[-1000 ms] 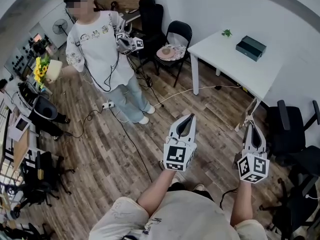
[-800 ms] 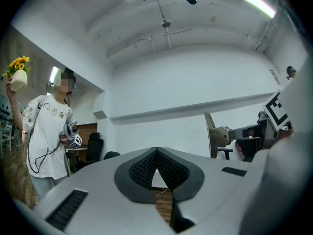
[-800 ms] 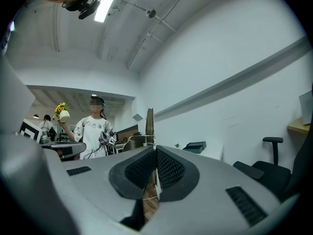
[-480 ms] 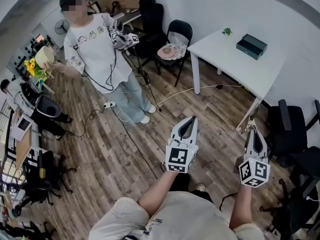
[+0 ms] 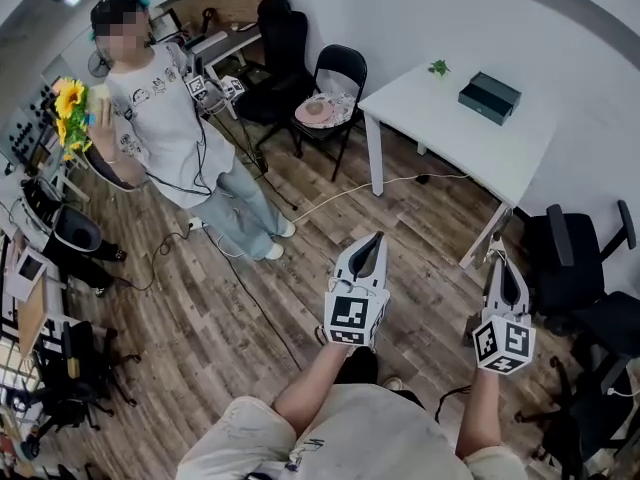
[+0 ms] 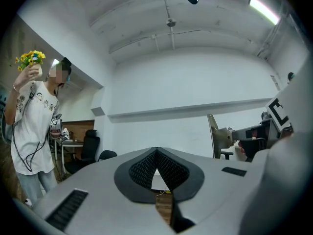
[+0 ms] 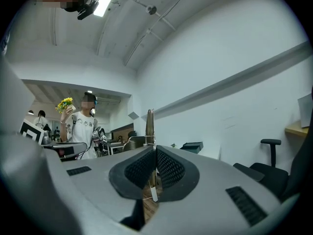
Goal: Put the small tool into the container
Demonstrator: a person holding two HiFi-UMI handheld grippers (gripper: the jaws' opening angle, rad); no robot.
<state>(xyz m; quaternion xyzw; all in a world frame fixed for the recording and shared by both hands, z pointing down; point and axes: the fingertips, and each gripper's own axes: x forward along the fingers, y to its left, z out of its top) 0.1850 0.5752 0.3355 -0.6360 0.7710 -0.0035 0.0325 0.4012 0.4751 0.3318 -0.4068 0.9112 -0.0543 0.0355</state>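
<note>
- Clamped the right claw (image 7: 155,148) shut on a thin metal tool (image 7: 150,124), with the end poking out past the jaw tips.
- Pressed the left claw (image 6: 156,151) together at the tips, with nothing between.
- Held both claws level, side by side, above a wood floor (image 5: 200,308).
- Faced a dark box (image 5: 490,97) on a white table (image 5: 440,118), well ahead of the right claw.
- Showed a person (image 5: 160,118) raising yellow flowers (image 5: 70,98), far ahead and left of the left claw.

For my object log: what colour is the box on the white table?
The box is dark green; the head view shows it best.
</note>
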